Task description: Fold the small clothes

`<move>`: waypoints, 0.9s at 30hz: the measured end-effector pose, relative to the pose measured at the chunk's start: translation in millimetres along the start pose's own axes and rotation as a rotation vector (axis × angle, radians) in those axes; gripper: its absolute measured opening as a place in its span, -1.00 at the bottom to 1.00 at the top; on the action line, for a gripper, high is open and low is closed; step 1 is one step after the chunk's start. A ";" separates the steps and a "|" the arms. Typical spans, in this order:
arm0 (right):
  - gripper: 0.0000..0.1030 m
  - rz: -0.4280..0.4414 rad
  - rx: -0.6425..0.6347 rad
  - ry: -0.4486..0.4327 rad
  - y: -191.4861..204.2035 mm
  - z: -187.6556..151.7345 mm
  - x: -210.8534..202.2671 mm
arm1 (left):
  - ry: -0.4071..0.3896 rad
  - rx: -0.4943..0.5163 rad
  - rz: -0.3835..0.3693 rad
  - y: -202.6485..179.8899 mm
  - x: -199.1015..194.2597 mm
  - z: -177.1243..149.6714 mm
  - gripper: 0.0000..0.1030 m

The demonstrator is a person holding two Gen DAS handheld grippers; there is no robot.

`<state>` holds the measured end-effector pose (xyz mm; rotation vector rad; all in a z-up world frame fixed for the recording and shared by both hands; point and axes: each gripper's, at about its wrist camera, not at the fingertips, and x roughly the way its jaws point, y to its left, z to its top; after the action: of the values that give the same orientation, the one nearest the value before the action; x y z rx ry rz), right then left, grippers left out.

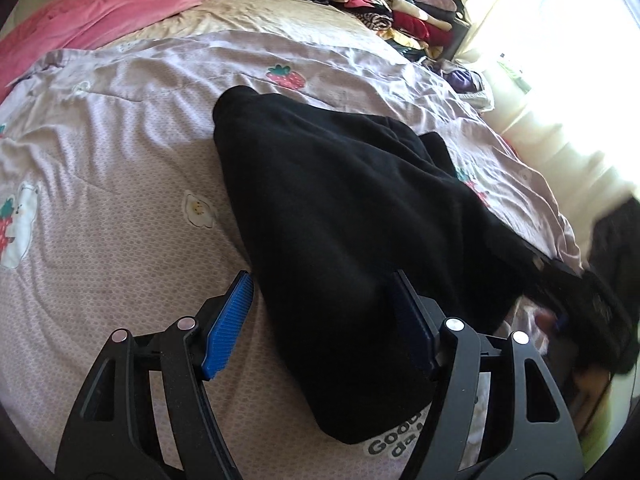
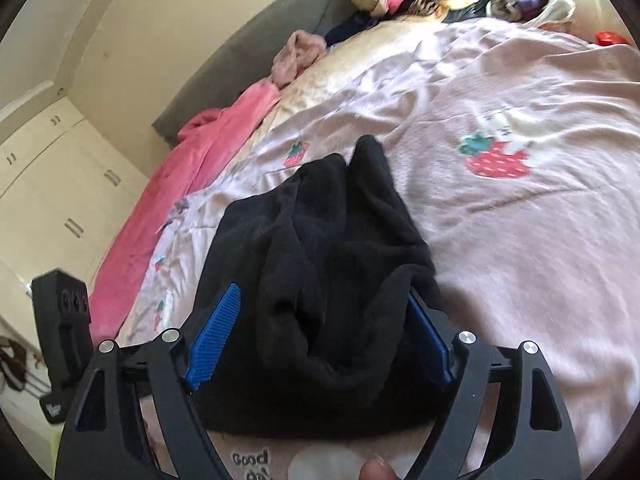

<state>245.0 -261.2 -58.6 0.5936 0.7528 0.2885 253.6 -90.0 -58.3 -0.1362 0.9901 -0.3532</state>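
Left gripper [image 1: 322, 312]: fingers stand apart, not clamped on anything. The black garment [image 1: 344, 208] lies on the bed between and ahead of them. The blue pad of the left-hand finger [image 1: 228, 328] is clear of the cloth, with bedcover showing between pad and fabric. The right-hand finger sits against or over the cloth edge; whether it touches cannot be told.

Right gripper [image 2: 320, 340]: fingers likewise spread wide, nothing pinched. The same black garment [image 2: 316, 272] is bunched in folds between them and extends forward past the tips. Its near hem lies under the gripper frame. The left-hand pad [image 2: 216, 336] appears clear of the fabric; the right-hand pad is close against it, contact not determinable.

The garment rests on a pale lilac bedcover [image 1: 120, 152] printed with strawberries [image 2: 496, 156] and the words "Good day" just behind the fingers. No earlier view was supplied.

Beyond the fingertips, at the far side of the bed: a pink blanket [image 1: 96, 12] to the left, and a stack of folded clothes [image 1: 404, 4] to the right, well apart from the garment. In the right wrist view a black device [image 2: 60, 328] stands left of the fingers, and a fingertip [image 2: 376, 470] shows at the lower edge.
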 end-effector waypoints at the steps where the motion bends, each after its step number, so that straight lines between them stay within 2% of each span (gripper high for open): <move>1: -0.15 0.006 -0.004 -0.002 -0.1 3.0 1.9 | 0.004 0.002 -0.002 -1.1 0.5 -0.8 0.21; 2: -0.40 0.003 -0.017 -0.002 0.8 4.2 1.4 | 0.006 0.003 -0.005 -2.2 1.1 -0.8 0.21; 4: -0.53 0.000 -0.074 -0.025 9.5 4.2 -6.8 | 0.007 0.008 -0.007 -3.3 0.5 -0.6 0.21; 7: -0.54 -0.025 -0.135 -0.067 16.3 0.9 -21.6 | 0.009 0.012 -0.019 -4.0 -1.0 -1.5 0.22; 10: -0.54 -0.086 -0.094 -0.033 0.4 -3.8 -13.1 | 0.020 0.013 -0.025 -4.6 0.7 -2.7 0.23; 11: -0.52 -0.100 -0.075 -0.019 -5.9 -6.8 -10.0 | 0.024 0.017 -0.024 -5.5 1.8 -3.6 0.24; 13: -0.27 -0.133 -0.041 -0.011 -17.7 -12.5 -5.8 | 0.035 0.019 -0.023 -7.1 5.3 -5.9 0.25; 17: -0.20 -0.130 0.003 -0.014 -26.9 -16.0 -7.8 | 0.041 0.013 -0.027 -8.7 9.0 -8.6 0.26; 22: -0.02 -0.116 0.018 -0.032 -20.8 -15.4 -20.5 | 0.045 0.014 -0.022 -8.1 9.1 -9.6 0.26; 24: 0.11 -0.144 0.008 -0.059 -18.6 -15.6 -29.7 | 0.047 0.012 -0.023 -8.0 9.6 -10.4 0.27; 27: 0.14 -0.164 -0.007 -0.088 -15.7 -15.2 -41.3 | 0.046 0.019 -0.019 -9.6 8.8 -11.9 0.27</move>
<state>205.8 -286.2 -53.9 0.5314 0.7108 0.1125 245.8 -101.5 -69.1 -0.1206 1.0308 -0.3843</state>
